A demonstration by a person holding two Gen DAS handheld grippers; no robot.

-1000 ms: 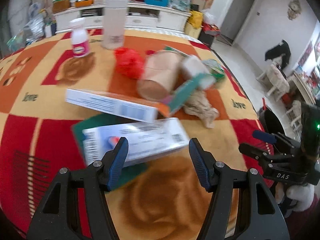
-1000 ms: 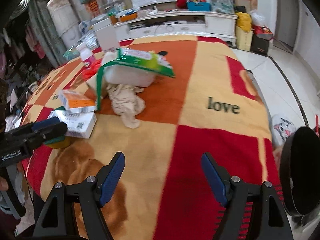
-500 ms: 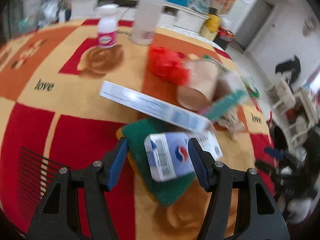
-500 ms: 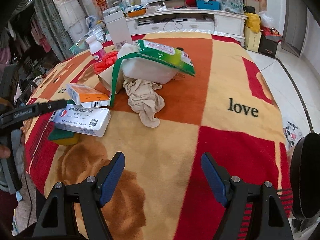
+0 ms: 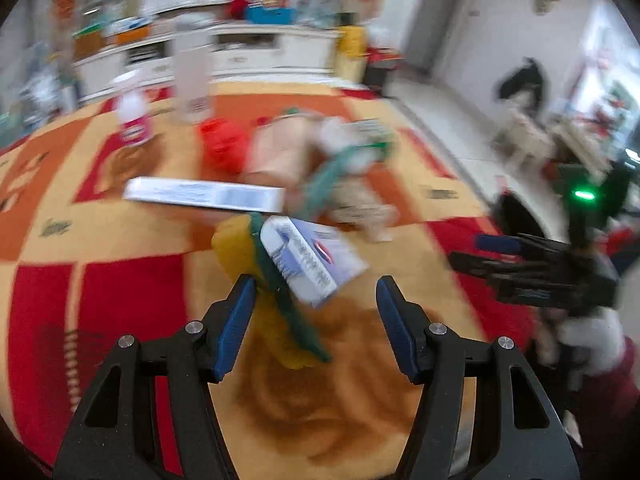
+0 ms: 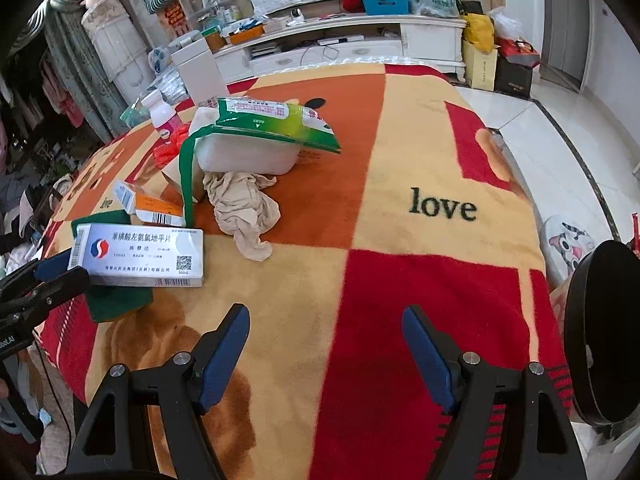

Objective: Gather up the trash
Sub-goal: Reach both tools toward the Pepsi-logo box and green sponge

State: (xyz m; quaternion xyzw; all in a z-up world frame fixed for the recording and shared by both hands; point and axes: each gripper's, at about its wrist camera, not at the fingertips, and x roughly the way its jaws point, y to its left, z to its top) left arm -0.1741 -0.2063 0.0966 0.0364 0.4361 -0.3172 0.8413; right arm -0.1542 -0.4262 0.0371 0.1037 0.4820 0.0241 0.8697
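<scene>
1. Step in hand, as a judgement: the first pick of the clean-up is being lined up. The left gripper (image 5: 312, 312) hovers over a white medicine box (image 5: 312, 258) at the near left of a table covered by a red, orange and yellow blanket (image 6: 400, 160), and nothing has been lifted yet.

2. Left side of the scene: in the right wrist view the medicine box (image 6: 138, 254) lies flat on a green scouring sponge (image 6: 116, 300). Just behind it sits a smaller orange and white carton (image 6: 148, 204).

3. Left gripper: its 2 blue-padded jaws are spread apart with nothing pressed between them. In the blurred left wrist view the near corner of the box sits ahead of the gap, apart from both pads. I cannot tell whether the fingertips touch the sponge.

4. Middle: a green wet-wipes pack (image 6: 264, 136) lies tilted, with a crumpled beige cloth (image 6: 244, 208) touching its front. A red plastic bag (image 6: 170, 146) and a small pink-labelled bottle (image 6: 162, 116) sit behind to the left.

5. Right gripper (image 6: 326, 354): its jaws stand wide apart over bare blanket, holding and touching nothing, well apart from the pile.

6. Far right: a round black bin (image 6: 600, 332) stands just off the table edge, probably where the trash goes.

7. Next move, as a judgement: the left gripper needs to come down so the box's narrow width sits between the pads, close firmly, then carry it right to the bin. The sponge beneath may come along.
</scene>
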